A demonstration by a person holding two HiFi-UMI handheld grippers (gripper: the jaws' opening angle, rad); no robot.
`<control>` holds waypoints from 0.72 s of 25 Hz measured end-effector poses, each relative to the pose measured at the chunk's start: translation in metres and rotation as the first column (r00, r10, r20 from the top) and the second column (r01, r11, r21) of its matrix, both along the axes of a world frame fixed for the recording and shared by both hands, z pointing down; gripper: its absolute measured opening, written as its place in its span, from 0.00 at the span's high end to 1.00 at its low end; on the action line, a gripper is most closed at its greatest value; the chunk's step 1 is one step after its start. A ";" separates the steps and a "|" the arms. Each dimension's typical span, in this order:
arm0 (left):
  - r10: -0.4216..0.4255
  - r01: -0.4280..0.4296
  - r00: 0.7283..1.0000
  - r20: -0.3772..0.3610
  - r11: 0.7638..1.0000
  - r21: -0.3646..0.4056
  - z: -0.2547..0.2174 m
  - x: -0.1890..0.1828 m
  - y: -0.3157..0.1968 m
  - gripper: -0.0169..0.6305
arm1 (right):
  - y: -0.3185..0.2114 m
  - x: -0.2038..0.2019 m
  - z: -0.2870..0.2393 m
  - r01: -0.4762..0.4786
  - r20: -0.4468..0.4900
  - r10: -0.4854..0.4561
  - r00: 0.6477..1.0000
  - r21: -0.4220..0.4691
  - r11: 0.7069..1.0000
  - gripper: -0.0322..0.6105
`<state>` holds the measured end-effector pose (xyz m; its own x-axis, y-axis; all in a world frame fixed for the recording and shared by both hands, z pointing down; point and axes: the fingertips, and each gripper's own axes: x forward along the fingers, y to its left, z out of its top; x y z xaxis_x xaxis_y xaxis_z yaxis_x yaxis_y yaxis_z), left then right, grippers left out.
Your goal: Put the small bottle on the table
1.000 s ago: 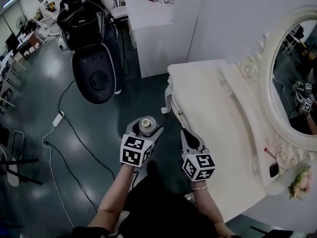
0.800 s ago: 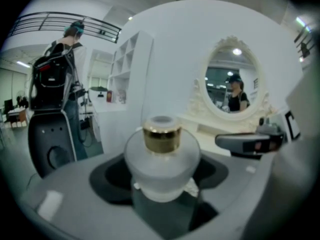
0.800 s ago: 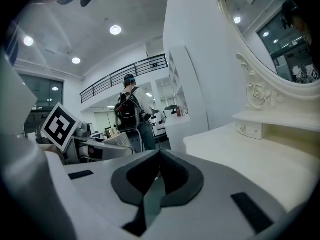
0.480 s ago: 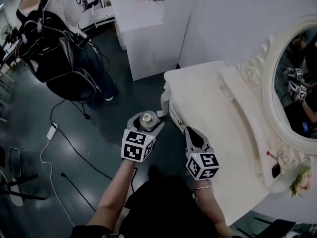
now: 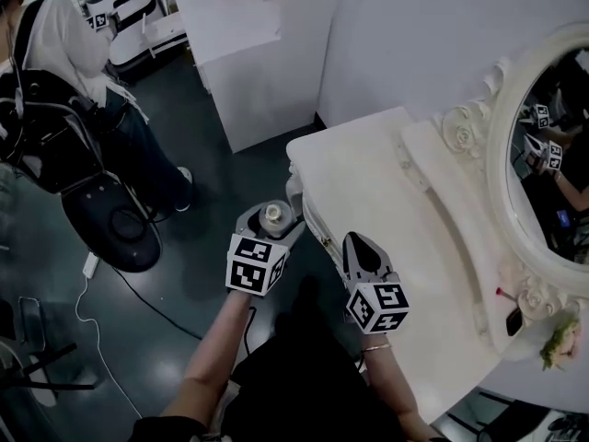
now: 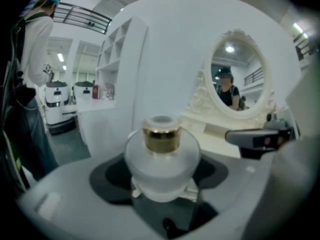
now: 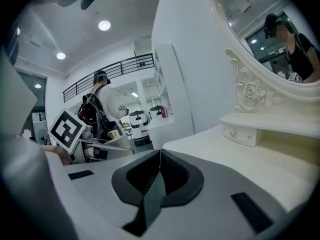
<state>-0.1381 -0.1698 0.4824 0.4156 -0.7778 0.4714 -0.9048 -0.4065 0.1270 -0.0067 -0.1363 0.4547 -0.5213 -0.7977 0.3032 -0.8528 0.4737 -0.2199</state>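
A small frosted-white bottle (image 6: 161, 159) with a gold collar and pale cap stands upright between the jaws of my left gripper (image 5: 272, 220), which is shut on it. In the head view the small bottle (image 5: 274, 215) hangs over the dark floor, just off the near left corner of the white dressing table (image 5: 386, 210). My right gripper (image 5: 361, 250) is shut and empty, its jaws pressed together, held over the table's front edge. The right gripper view shows the left gripper (image 7: 95, 145) with the bottle (image 7: 116, 135) to its left.
An oval mirror (image 5: 543, 145) with a carved white frame rises at the table's back right, with a raised shelf (image 5: 465, 238) below it. A person with a dark bag (image 5: 55, 109) stands at the left near a round black base (image 5: 115, 238). A white cabinet (image 5: 248, 63) stands behind.
The view has shifted: the table corner now lies closer to the bottle. The person at the left has moved further left and down in view. Both grippers keep their hold and pose.
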 end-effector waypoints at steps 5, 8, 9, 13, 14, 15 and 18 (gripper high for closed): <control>0.047 -0.047 0.999 0.012 0.999 -0.016 0.011 0.021 -0.043 0.45 | -0.035 0.010 0.007 -0.028 0.004 0.028 1.000 -0.015 1.000 0.94; 0.075 -0.075 0.997 0.019 0.997 -0.019 0.017 0.035 -0.072 0.45 | -0.055 0.016 0.014 -0.034 -0.004 0.034 0.999 -0.033 0.999 0.94; 0.084 -0.083 0.996 0.021 0.996 -0.019 0.019 0.041 -0.082 0.45 | -0.061 0.019 0.017 -0.035 -0.007 0.035 0.999 -0.038 0.999 0.94; 0.115 -0.114 0.993 0.029 0.993 -0.027 0.027 0.061 -0.118 0.45 | -0.083 0.026 0.023 -0.041 -0.015 0.040 0.999 -0.049 0.998 0.94; 0.120 -0.119 0.992 0.031 0.992 -0.029 0.029 0.066 -0.126 0.45 | -0.088 0.029 0.023 -0.043 -0.014 0.042 0.999 -0.051 0.998 0.94; 0.124 -0.123 0.992 0.033 0.992 -0.030 0.030 0.070 -0.134 0.45 | -0.092 0.031 0.024 -0.045 -0.013 0.044 0.999 -0.053 0.998 0.94; 0.137 -0.136 0.990 0.040 0.990 -0.030 0.034 0.082 -0.157 0.45 | -0.104 0.037 0.027 -0.046 -0.014 0.045 0.999 -0.061 0.997 0.94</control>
<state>-0.0557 -0.3266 0.5162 0.4961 -0.7021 0.5109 -0.8460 -0.5233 0.1024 0.0298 -0.2400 0.4820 -0.4804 -0.8005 0.3584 -0.8762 0.4203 -0.2358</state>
